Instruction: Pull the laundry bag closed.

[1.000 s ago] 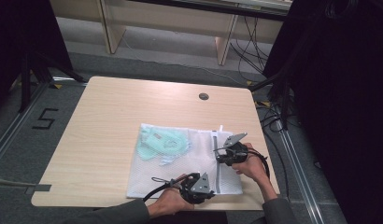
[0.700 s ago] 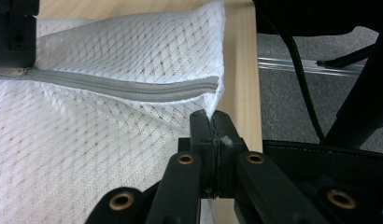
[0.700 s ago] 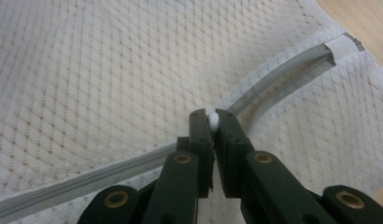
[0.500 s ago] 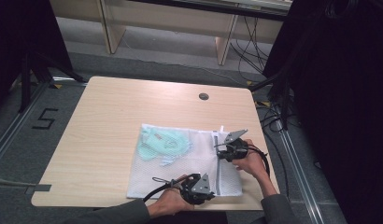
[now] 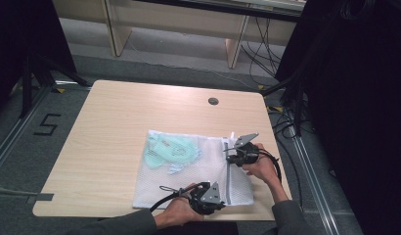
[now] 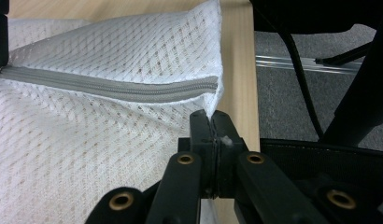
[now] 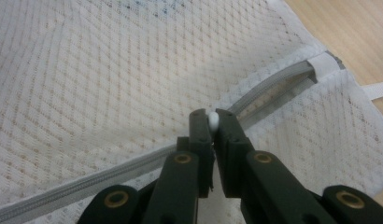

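Right tool point(image 5: 236, 155) farther along zipper point(image 5: 228, 177).

The green cloth point(image 5: 168, 151) inside the white net bag point(image 5: 189, 171) is too blurry to name. The person's arms run off the near edge. The dark place on the right hides everything there.

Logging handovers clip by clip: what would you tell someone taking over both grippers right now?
Left gripper: shut on the near corner of the white mesh laundry bag, at the zipper end.
Right gripper: shut on the white zipper pull, partway along the zipper.
Bag lies flat on the table, a mint-green garment inside.
Zipper looks closed near the left gripper; the remaining stretch is unclear.
Likely left: finish the zip, release.
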### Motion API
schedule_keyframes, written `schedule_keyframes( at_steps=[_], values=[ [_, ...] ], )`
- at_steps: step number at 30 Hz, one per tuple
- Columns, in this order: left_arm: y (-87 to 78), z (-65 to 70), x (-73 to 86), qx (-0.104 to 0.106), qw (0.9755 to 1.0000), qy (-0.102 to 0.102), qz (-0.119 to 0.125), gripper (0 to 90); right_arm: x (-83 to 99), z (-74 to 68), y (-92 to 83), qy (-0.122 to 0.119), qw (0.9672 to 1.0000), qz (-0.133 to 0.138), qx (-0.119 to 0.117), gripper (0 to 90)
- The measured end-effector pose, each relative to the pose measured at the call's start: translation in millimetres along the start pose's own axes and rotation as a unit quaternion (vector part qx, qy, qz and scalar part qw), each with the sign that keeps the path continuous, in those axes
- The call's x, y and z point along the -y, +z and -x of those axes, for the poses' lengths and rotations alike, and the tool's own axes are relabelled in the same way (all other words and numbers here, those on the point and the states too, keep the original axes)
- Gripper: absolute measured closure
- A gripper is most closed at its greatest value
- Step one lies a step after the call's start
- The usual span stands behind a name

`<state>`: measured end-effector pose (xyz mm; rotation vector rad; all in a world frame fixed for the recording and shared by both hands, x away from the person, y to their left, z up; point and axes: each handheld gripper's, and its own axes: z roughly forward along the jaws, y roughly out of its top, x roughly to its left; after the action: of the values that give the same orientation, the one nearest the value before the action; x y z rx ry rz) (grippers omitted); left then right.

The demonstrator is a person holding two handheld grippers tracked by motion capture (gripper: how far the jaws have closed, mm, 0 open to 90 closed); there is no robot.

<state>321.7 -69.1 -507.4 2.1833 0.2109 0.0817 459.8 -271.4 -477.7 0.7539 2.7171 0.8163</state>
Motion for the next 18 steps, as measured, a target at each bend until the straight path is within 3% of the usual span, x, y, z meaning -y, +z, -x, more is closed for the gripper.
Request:
schedule_keyframes(
  at_steps=[7,8,12,18],
  values=[
    [-0.3,-0.7,-0.2,0.003,0.9999,0.010,-0.003,89.0,-4.3,5.2,2.6,-0.006,1.0000,0.001,0.007,86.5],
    [0.2,0.2,0.7,0.002,1.0000,0.002,-0.002,89.0,-4.9,7.0,3.2,-0.004,0.9999,0.002,0.012,86.5],
    [1.2,2.2,1.3,0.005,1.0000,0.003,-0.005,89.0,-6.4,9.3,4.9,0.005,0.9998,-0.004,0.016,86.5],
    [2.4,3.5,1.4,0.006,1.0000,0.003,-0.006,89.0,-8.8,17.0,5.8,-0.005,0.9997,0.002,0.026,86.5]
  ],
)
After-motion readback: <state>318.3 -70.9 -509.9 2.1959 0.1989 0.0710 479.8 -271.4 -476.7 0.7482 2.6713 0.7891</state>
